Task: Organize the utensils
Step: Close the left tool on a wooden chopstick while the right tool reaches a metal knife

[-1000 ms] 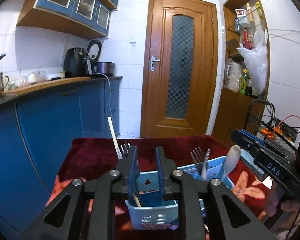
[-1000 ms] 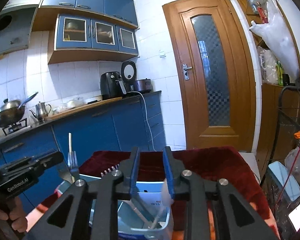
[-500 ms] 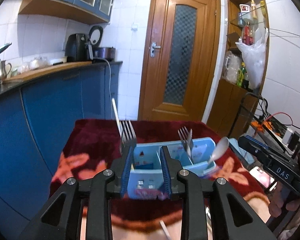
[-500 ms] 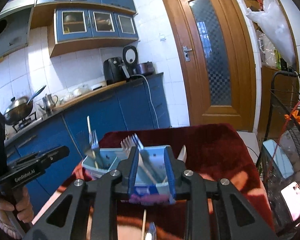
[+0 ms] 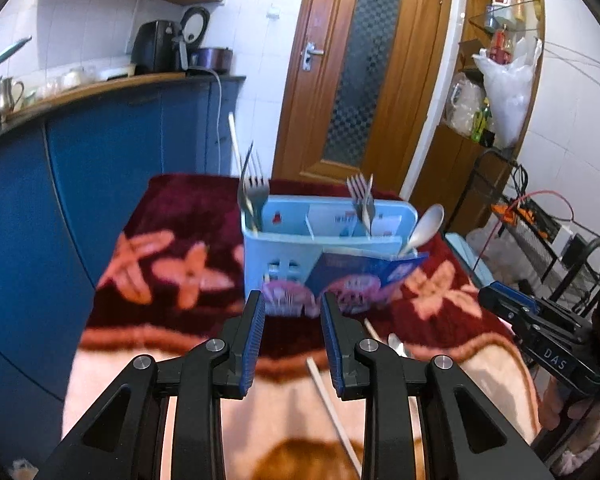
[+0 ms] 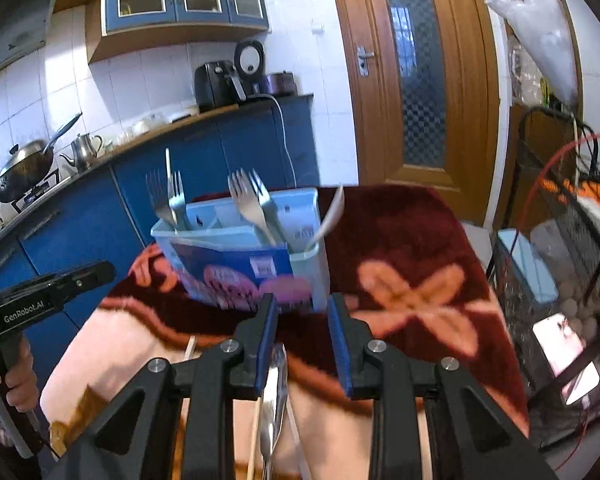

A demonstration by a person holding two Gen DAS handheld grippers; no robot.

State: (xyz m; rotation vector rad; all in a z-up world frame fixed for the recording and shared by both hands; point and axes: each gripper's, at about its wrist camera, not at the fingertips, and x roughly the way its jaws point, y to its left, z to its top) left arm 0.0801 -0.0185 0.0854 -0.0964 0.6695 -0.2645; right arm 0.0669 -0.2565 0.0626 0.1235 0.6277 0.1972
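A light blue utensil caddy [image 5: 296, 240] [image 6: 240, 256] stands on the flowered red blanket [image 5: 172, 216]. It holds forks [image 5: 253, 192] [image 6: 252, 204], a chopstick [image 5: 235, 140] and a white spoon [image 5: 424, 226] [image 6: 332, 216]. My left gripper [image 5: 292, 312] is open and empty, a little short of the caddy. My right gripper [image 6: 301, 316] is open and empty, above a metal spoon [image 6: 274, 396] lying on the blanket. A loose chopstick [image 5: 332, 404] [image 6: 256, 432] lies beside that spoon.
Blue kitchen cabinets [image 5: 100, 152] run along the left with a kettle [image 5: 2, 96] and air fryer [image 5: 156, 46] on the counter. A wooden door [image 5: 364, 72] is behind. A wire rack [image 6: 560, 240] stands at the right.
Both grippers have pulled back and away from the caddy. The loose spoon and chopstick on the blanket have come into view.
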